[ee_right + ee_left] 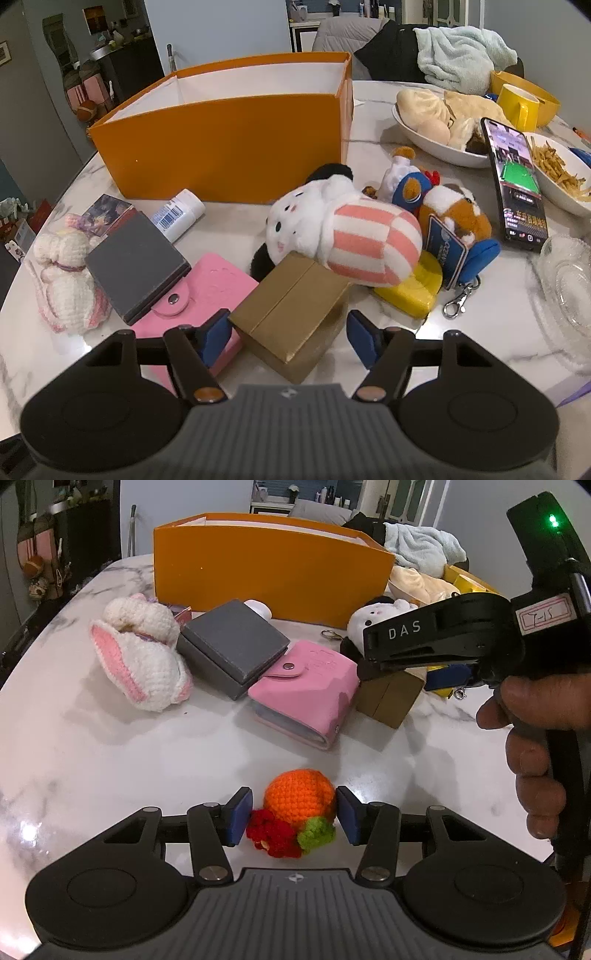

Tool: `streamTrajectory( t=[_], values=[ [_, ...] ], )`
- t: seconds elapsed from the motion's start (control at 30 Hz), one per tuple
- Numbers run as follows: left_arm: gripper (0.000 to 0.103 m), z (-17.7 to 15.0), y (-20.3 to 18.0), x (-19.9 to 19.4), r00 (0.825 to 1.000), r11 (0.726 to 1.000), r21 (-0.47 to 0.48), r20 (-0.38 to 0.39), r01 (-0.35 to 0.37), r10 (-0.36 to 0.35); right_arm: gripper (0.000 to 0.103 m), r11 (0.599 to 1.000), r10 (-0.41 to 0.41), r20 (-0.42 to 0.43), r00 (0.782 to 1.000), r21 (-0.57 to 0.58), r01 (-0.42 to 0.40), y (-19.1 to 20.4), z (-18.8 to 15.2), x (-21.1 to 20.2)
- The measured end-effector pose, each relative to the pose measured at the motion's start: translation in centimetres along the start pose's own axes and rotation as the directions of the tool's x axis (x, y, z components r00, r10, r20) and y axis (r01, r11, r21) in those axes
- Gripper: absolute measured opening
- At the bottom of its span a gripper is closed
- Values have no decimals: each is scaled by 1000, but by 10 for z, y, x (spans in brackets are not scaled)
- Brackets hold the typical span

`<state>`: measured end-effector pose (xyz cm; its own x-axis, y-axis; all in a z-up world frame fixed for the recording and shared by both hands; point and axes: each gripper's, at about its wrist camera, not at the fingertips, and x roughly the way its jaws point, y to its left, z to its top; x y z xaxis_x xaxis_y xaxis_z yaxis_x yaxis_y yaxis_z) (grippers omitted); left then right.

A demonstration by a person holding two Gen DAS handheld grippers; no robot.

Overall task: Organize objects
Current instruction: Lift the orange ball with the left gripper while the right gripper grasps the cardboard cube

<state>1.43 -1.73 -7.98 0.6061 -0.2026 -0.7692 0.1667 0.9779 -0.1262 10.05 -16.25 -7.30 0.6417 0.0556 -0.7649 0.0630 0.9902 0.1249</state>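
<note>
A crocheted orange point(301, 794) with red and green tufts lies on the marble table point(110, 757) near its front edge. My left gripper point(293, 818) is shut on it, both blue pads touching its sides. A gold cardboard box point(291, 317) lies tilted under a striped plush toy point(354, 240). My right gripper point(290, 338) straddles the box's near corner. Its left pad touches the box, a gap shows at the right pad, and it is open. The big orange box point(229, 147) stands open-topped at the back.
A pink snap wallet point(306, 698), a grey case point(232, 650) and a white crocheted bunny point(140, 657) lie left of the gold box. Right of it are small plush keychains point(454, 218), a phone point(517, 184), bowls point(436, 144) and a glass dish point(565, 288). A hand point(535, 738) grips the right tool.
</note>
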Motion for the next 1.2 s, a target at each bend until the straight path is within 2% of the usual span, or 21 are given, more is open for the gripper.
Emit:
streamTrajectory(
  t=[0.27,0.5,0.93,1.2],
  values=[
    [54,0,-2,2,1000,1000,26,-6,-2,2,66,1000,12,3,1000,-1,-12,-4,-1,-1],
    [51,1,6,-3,1000,1000,-5,10,15,-15,60,998,53,4,999,28,-53,-20,-6,-13],
    [51,13,16,-17,998,999,-24,53,23,-21,58,994,107,-28,994,2,-107,-29,-16,-32],
    [51,22,15,-24,997,1000,-9,76,30,-29,57,992,127,6,992,-15,-127,-27,-11,-53]
  ],
)
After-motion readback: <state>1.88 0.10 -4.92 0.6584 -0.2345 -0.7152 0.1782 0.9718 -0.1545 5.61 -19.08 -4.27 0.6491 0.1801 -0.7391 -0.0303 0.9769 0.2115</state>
